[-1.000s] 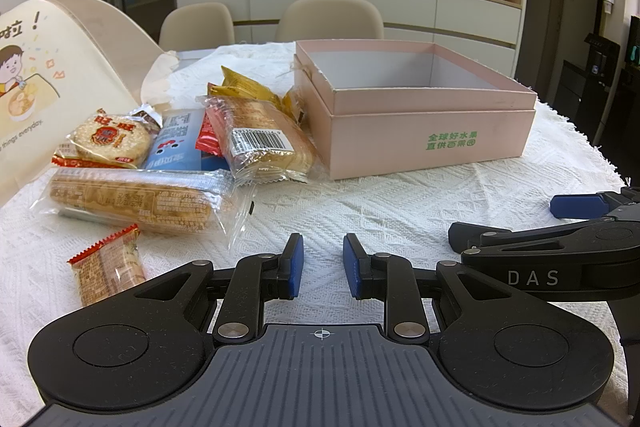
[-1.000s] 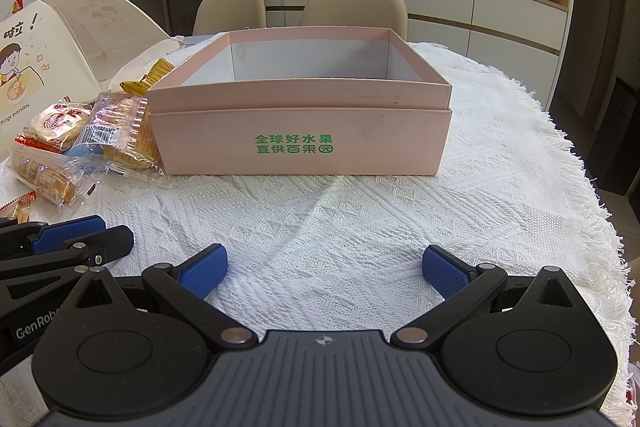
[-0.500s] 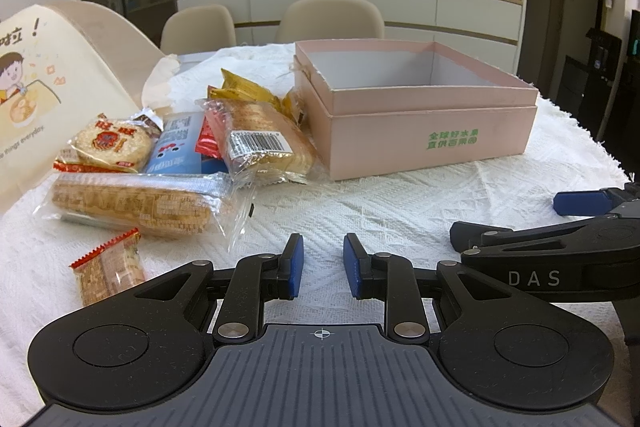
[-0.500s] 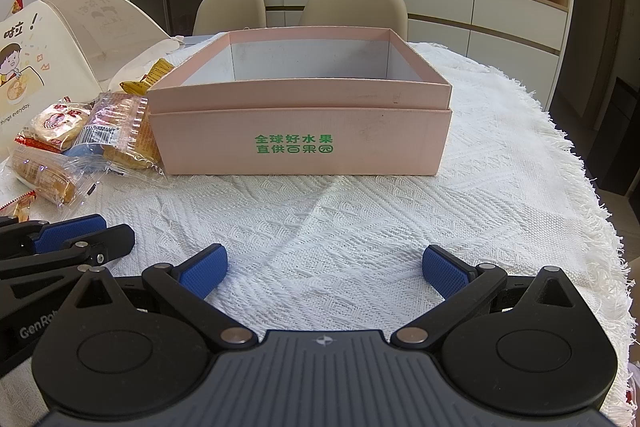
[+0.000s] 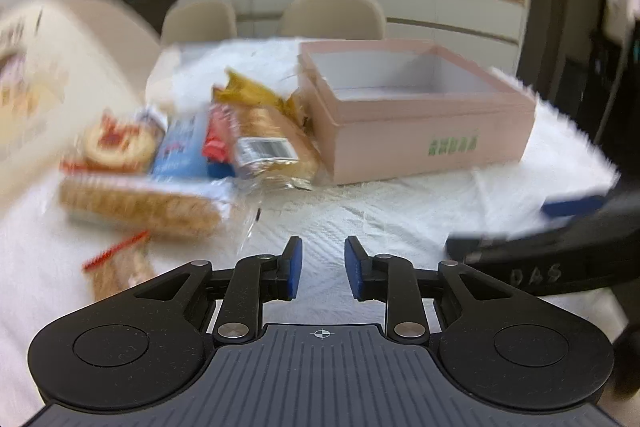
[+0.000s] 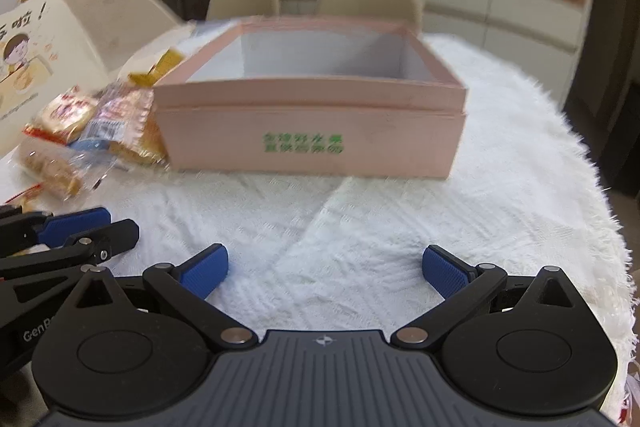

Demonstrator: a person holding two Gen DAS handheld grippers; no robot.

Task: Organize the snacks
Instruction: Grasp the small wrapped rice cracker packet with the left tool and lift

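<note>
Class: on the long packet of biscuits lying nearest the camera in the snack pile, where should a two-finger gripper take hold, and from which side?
Grip the long biscuit packet across its narrow middle, coming down from above. It lies flat on the tablecloth with other snacks crowding its far edge, so a side approach looks blocked.

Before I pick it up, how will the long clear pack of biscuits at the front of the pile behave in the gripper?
The long biscuit pack probably stays fairly stiff, since a full row of biscuits fills it. Its clear wrapper looks smooth and loose at the ends, so it may slip or crinkle. The biscuits could crack under a hard squeeze; the left gripper, nearly closed and holding nothing, should close gently.
</note>
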